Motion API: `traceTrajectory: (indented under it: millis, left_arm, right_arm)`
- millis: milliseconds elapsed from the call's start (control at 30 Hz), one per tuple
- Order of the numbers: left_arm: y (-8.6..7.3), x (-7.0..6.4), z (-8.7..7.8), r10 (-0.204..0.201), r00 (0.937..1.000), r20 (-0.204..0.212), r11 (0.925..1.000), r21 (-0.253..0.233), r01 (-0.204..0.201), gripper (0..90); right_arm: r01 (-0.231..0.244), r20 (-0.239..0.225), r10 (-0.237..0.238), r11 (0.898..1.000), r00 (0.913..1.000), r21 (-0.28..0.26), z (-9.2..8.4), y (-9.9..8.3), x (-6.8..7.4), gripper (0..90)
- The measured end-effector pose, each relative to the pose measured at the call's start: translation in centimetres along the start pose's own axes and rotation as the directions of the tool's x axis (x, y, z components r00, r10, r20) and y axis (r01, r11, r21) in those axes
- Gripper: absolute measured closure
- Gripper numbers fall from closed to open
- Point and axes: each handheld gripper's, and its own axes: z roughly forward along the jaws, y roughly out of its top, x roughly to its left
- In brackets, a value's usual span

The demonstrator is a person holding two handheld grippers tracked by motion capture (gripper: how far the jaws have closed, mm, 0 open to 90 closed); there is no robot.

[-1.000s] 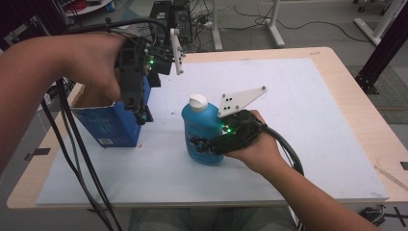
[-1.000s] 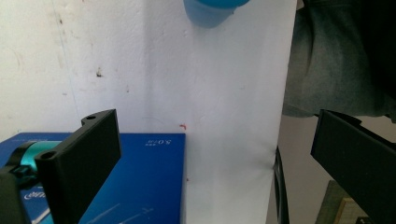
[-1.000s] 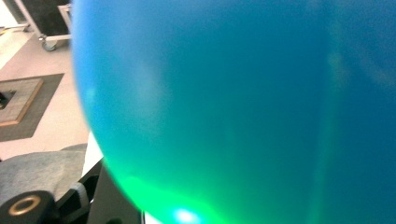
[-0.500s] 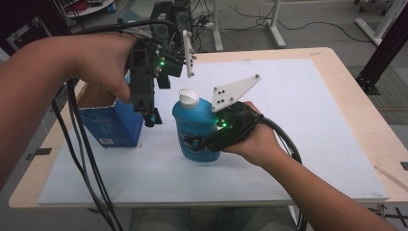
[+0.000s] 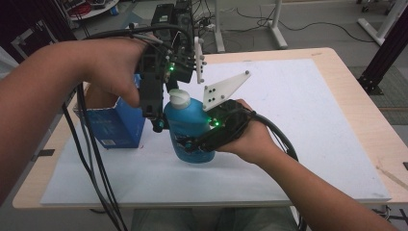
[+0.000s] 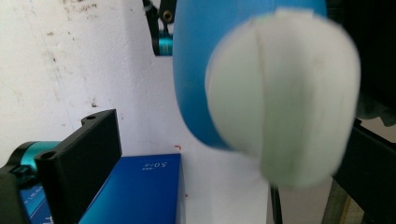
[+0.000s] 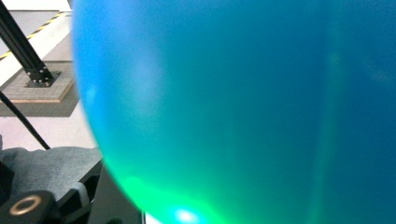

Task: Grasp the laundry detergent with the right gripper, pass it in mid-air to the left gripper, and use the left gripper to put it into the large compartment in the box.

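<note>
- Blue bottle (image 5: 189, 127) with white cap (image 5: 179, 99): upright over the white mat (image 5: 298, 120), just right of the blue box (image 5: 115, 126).
- Right gripper (image 5: 192, 143): clamped around the bottle's body from the right.
- Left gripper (image 5: 156, 122): above-left of the bottle, jaws spread, cap between them, no contact visible.

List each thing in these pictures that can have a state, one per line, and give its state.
Bottle: upright, capped, gripped around its body.
Cap: closed, between open jaws, not clamped.
Box: standing on the table, top open.
Right hand-held gripper: shut on the bottle.
Left hand-held gripper: open, pointing down beside the cap.
</note>
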Motion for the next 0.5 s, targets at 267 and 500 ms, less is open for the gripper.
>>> traceTrajectory:
  millis: [267,500]
  left_arm:
    - [0.38,-0.37,0.30,0.005,1.0000,-0.003,1.0000,-0.001,-0.005,1.7]
    - [0.57,-0.53,0.39,0.012,0.9999,-0.011,0.9999,0.000,-0.012,1.7]
  right_arm:
    - [-0.008,-0.020,0.008,1.000,0.9998,-0.004,0.75,0.52,-0.01,47.5]
    - [-0.018,-0.028,0.018,1.000,0.9994,-0.014,1.08,0.92,0.01,47.5]
